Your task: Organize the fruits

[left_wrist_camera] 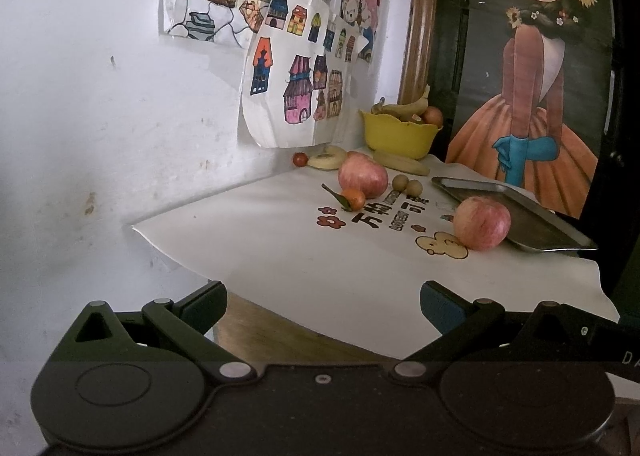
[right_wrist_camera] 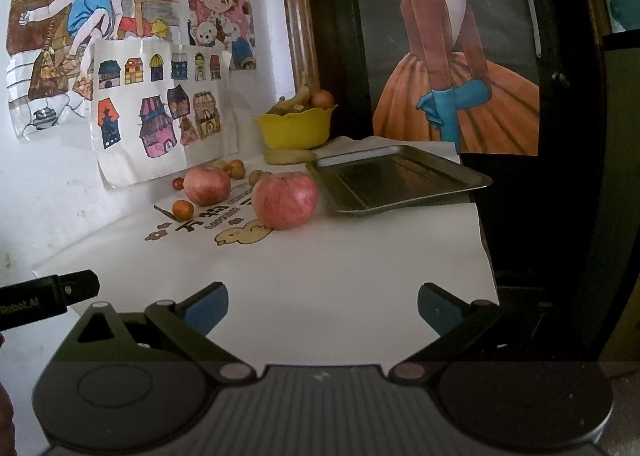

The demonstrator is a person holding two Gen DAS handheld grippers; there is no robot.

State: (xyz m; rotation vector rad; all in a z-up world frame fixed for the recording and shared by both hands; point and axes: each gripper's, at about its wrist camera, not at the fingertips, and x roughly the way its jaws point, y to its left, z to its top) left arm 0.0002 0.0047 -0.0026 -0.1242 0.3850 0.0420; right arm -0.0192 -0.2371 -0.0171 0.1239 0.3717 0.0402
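**Fruit lies loose on a papered table beside a bare metal tray**

Fruit is scattered across the far half of a white printed sheet (right_wrist_camera: 320, 256) that covers the table. At far left a small red fruit (right_wrist_camera: 177, 183) sits close to the wall, with a leafed orange fruit (right_wrist_camera: 183, 209) just nearer. To their right rests a pink-red apple (right_wrist_camera: 207, 185), and small tan round fruits (right_wrist_camera: 236, 168) cluster behind it. A second apple (right_wrist_camera: 285, 199) lies nearer, just beside the left edge of the metal tray (right_wrist_camera: 472, 179), which holds nothing. A banana (right_wrist_camera: 290, 155) lies flat on the sheet behind it, in front of a yellow bowl (right_wrist_camera: 296, 131) at the far wall, with bananas and a round reddish fruit inside. Children's drawings (right_wrist_camera: 160, 107) hang on the white wall at left; a painting of a figure in an orange skirt (right_wrist_camera: 456, 107) stands at far right.

The left gripper (left_wrist_camera: 323, 306) and right gripper (right_wrist_camera: 323, 306) both hover at the near edge of the sheet, tongs spread wide and gripping nothing, well apart from the fruit.
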